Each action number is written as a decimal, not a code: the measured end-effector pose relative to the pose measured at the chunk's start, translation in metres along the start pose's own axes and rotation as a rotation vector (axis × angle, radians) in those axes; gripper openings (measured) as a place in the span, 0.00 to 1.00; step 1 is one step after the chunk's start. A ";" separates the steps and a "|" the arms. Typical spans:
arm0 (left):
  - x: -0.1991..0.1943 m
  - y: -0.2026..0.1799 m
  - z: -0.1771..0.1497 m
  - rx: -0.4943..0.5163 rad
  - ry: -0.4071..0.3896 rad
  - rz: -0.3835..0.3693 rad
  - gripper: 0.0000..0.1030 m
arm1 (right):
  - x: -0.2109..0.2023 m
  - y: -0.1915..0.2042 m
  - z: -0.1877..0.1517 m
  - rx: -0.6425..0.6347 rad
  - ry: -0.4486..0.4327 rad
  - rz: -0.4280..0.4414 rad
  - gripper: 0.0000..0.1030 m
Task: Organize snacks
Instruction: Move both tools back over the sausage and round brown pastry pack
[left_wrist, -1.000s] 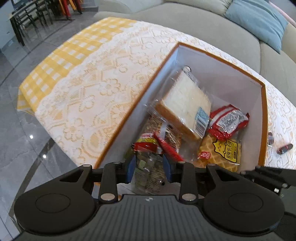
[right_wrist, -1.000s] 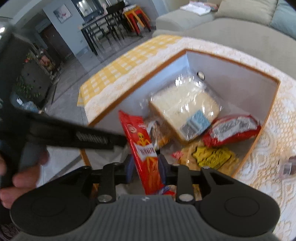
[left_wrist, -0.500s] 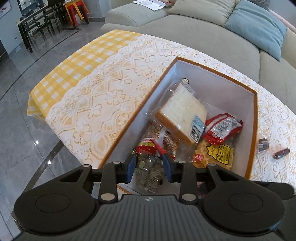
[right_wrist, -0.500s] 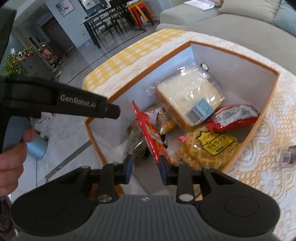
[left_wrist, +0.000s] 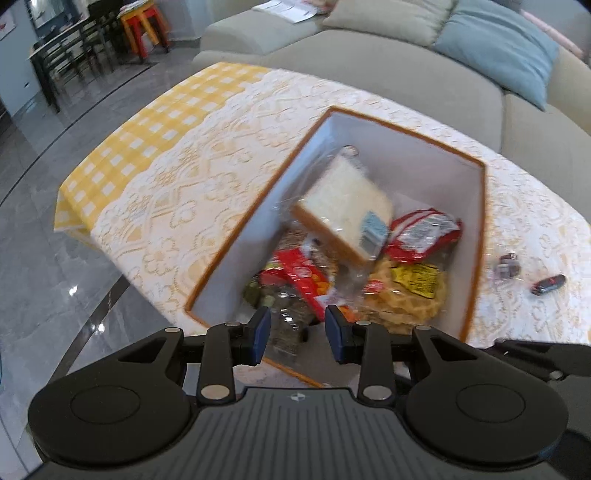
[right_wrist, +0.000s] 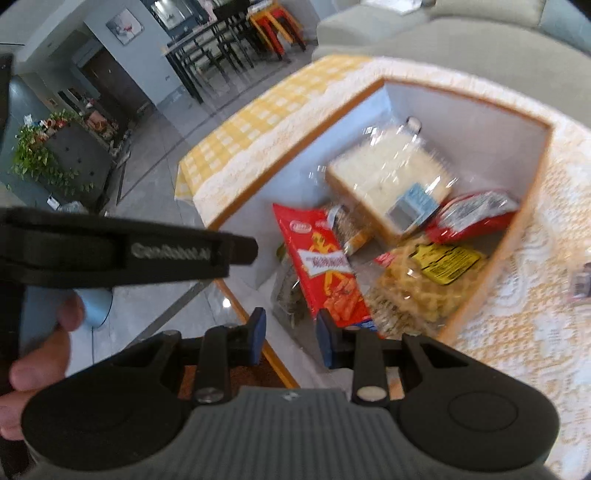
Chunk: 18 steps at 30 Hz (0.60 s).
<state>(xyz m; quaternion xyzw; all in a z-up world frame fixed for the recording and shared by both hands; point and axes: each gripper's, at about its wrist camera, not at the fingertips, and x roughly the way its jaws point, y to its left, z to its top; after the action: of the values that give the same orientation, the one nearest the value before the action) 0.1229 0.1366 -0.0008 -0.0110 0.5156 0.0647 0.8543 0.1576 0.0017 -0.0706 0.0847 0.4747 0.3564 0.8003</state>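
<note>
My left gripper (left_wrist: 297, 329): parted, empty, above box (left_wrist: 476, 236) near edge | my right gripper (right_wrist: 289, 332): parted, empty | red packet (right_wrist: 325, 269), bread (right_wrist: 388, 181), waffles (right_wrist: 417, 288): inside box

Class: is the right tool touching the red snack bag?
Apart. The right wrist view shows the right tool open and empty, the red snack bag lying in the box beyond it.

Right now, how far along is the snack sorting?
Done: the box holds bread, a red packet, a waffle bag, a red chip bag and a clear bag. In hand: nothing; left gripper and right gripper are both open over the box's near end. Left: two small wrapped snacks lie on the tablecloth beside the box.
</note>
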 end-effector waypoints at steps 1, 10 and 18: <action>-0.004 -0.005 -0.001 0.013 -0.016 -0.014 0.40 | -0.009 -0.002 -0.002 -0.003 -0.020 -0.012 0.29; -0.022 -0.077 -0.013 0.200 -0.117 -0.131 0.50 | -0.080 -0.043 -0.039 0.043 -0.186 -0.214 0.32; -0.013 -0.139 -0.024 0.318 -0.123 -0.172 0.59 | -0.108 -0.094 -0.075 0.165 -0.247 -0.409 0.46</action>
<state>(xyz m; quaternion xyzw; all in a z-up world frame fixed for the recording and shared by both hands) 0.1126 -0.0042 -0.0068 0.0843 0.4633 -0.0903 0.8776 0.1102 -0.1530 -0.0802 0.0950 0.4080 0.1339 0.8981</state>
